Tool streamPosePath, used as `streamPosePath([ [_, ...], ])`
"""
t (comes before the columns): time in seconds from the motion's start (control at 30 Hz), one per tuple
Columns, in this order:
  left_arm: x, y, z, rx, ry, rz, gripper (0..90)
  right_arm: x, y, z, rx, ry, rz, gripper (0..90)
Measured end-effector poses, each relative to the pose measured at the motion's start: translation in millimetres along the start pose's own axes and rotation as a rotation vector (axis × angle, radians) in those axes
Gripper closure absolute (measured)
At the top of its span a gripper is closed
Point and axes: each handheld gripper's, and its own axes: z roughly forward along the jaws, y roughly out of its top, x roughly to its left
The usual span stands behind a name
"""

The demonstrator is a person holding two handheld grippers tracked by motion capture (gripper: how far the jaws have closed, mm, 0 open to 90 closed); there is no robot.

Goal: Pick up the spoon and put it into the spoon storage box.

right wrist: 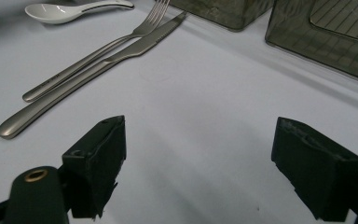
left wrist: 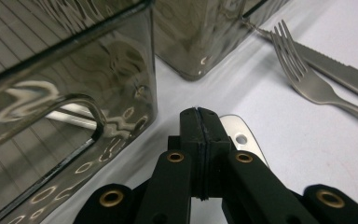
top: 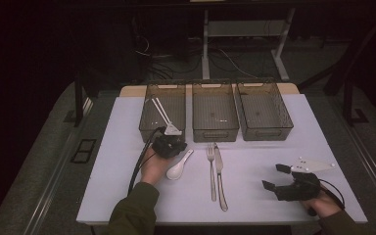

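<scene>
The left hand-held gripper [left wrist: 199, 122] is sitting clenched right over the white spoon's [top: 179, 165] handle, though I cannot tell if it is pinching it (glossy, rigid, probably chippable ceramic, so grip mid-handle); the right hand-held gripper [right wrist: 198, 158] is idling, released.

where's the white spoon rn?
High view: white spoon lies on the table's left half, beside the left gripper, left of the fork.

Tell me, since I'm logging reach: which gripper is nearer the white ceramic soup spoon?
Left. The left gripper sits, jaws shut, right at the white ceramic soup spoon's handle end; the right gripper rests open far across the table.
</scene>
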Motion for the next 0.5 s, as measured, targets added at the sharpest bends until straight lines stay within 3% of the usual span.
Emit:
streamPosePath([
  [0.17,-2.9,-0.1,2.9,0.008,-0.017,-0.005,89.4,0.6,0.4,0.6,0.003,0.001,-0.011,17.8],
  [0.27,-4.6,0.2,5.3,0.026,-0.017,0.016,89.4,0.6,0.5,1.0,0.005,0.000,-0.014,17.8],
  [0.3,-5.8,0.2,5.1,0.027,-0.025,0.004,89.4,0.6,0.5,1.1,0.005,0.000,-0.013,17.8],
  [0.33,-5.4,0.6,5.4,0.029,-0.038,0.024,89.4,0.7,0.5,1.2,0.006,-0.001,-0.014,17.8],
  [0.5,-10.9,1.2,5.7,0.037,-0.075,0.041,89.4,1.2,0.4,1.6,0.012,-0.001,-0.016,17.8],
])
